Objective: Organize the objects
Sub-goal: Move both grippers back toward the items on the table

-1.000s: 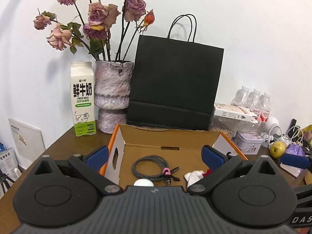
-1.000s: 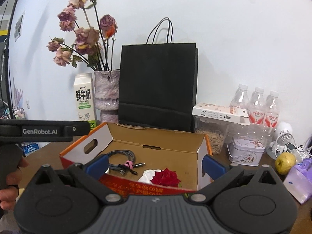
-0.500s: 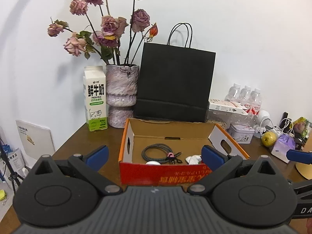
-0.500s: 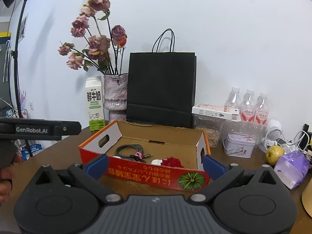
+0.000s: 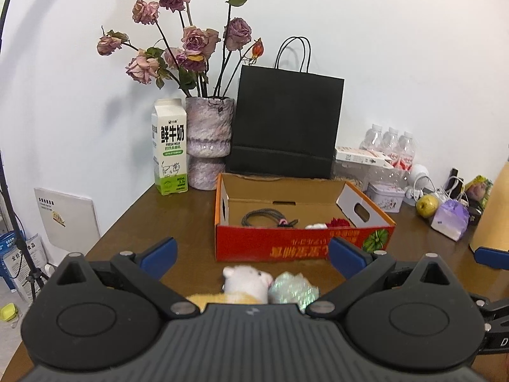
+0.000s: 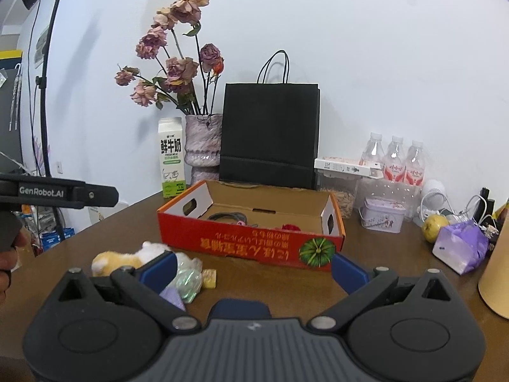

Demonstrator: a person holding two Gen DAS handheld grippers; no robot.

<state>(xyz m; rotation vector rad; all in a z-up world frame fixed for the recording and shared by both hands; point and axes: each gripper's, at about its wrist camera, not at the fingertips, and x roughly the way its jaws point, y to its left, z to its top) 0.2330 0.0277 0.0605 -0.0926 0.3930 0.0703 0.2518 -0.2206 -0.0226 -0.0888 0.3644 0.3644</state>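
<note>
While both grippers hang empty before the red box (image 5: 302, 245) | left gripper (image 5: 251, 251) spread wide, holding nothing | right gripper (image 6: 253, 269) likewise | plush toy (image 5: 245, 281) and shiny wrapped item (image 5: 292, 289) lie just in front of box | step: likely picking next item | next: lower onto plush, close.

Looks like a room in a home or small office, w/ a brown wood table (image 5: 133, 222) by a white wall (image 5: 397, 47). On it: dried roses in a vase (image 5: 208, 141), milk carton (image 5: 169, 146), black paper bag (image 5: 286, 124), water bottles (image 6: 396, 159), a pear (image 6: 434, 226). A light stand (image 6: 47, 73) is at the side.
</note>
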